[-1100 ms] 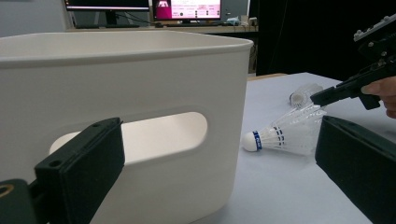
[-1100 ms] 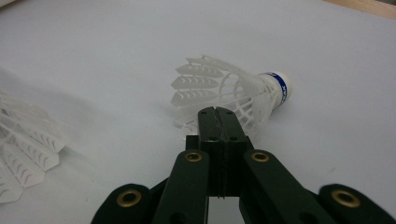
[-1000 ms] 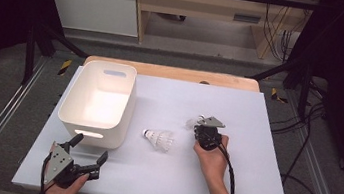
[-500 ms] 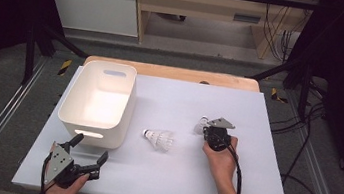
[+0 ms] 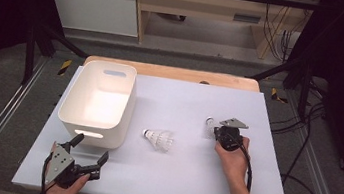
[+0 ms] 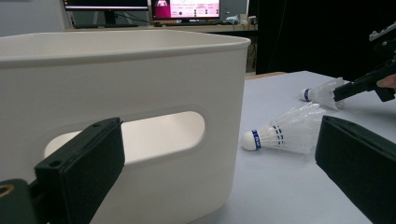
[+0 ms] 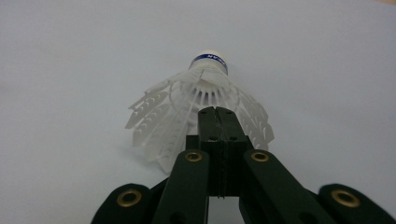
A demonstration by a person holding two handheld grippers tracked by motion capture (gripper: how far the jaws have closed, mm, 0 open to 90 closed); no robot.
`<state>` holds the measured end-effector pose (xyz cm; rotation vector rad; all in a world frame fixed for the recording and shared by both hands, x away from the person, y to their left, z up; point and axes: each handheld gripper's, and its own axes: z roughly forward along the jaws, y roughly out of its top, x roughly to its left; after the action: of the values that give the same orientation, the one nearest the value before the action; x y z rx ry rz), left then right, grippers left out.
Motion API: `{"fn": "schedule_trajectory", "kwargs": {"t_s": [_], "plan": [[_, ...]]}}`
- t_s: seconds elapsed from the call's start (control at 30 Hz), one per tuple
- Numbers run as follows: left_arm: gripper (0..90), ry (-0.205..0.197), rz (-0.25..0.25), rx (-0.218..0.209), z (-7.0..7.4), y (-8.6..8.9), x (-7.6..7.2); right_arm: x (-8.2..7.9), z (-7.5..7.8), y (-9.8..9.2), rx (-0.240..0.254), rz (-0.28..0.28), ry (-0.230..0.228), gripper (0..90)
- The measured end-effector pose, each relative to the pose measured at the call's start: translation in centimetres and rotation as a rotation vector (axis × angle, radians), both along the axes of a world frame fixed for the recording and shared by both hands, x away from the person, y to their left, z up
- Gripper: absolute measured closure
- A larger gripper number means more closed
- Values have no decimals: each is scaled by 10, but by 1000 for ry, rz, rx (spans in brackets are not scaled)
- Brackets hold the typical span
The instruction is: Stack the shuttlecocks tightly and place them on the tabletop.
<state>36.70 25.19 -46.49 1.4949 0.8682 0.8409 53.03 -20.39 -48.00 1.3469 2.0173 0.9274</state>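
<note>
White paper covers the table [image 5: 169, 177], and on it the right gripper [image 5: 219, 132] now stands a little farther to the right and nearer to the person than one second ago. The shuttlecock at its tip has moved with it, so the gap between this shuttlecock and the one in the middle of the table is wider than before. The left gripper [image 5: 89, 152] has not changed its place at the near left corner. The white bin [image 5: 100, 101] and the middle shuttlecock [image 5: 158, 138] also lie as they did.

In the right gripper view, the right gripper [image 7: 216, 116] has its two black jaws pressed together with no gap between them. They pinch the edge of the skirt of the held shuttlecock [image 7: 201, 102]. Its white cork head with a blue band points away from the camera, and the skirt rests on the paper.

In the left gripper view, the left gripper [image 6: 219, 149] has its jaws spread wide apart and nothing is between them. It touches nothing that I can see. One jaw stands in front of the handle slot of the bin [image 6: 130, 84], the other is at the right edge of the view. The middle shuttlecock [image 6: 280, 133] lies on its side beside the bin, the head toward the bin. Behind it, the held shuttlecock [image 6: 322, 93] lies at the tip of the right gripper [image 6: 338, 92].
</note>
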Motion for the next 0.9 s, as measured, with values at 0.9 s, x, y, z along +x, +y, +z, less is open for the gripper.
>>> {"fn": "schedule_trajectory", "kwargs": {"t_s": [0.9], "plan": [[17, 4, 2, 2, 0, 0, 0, -1, 4, -10, 30, 2, -7, 900]]}}
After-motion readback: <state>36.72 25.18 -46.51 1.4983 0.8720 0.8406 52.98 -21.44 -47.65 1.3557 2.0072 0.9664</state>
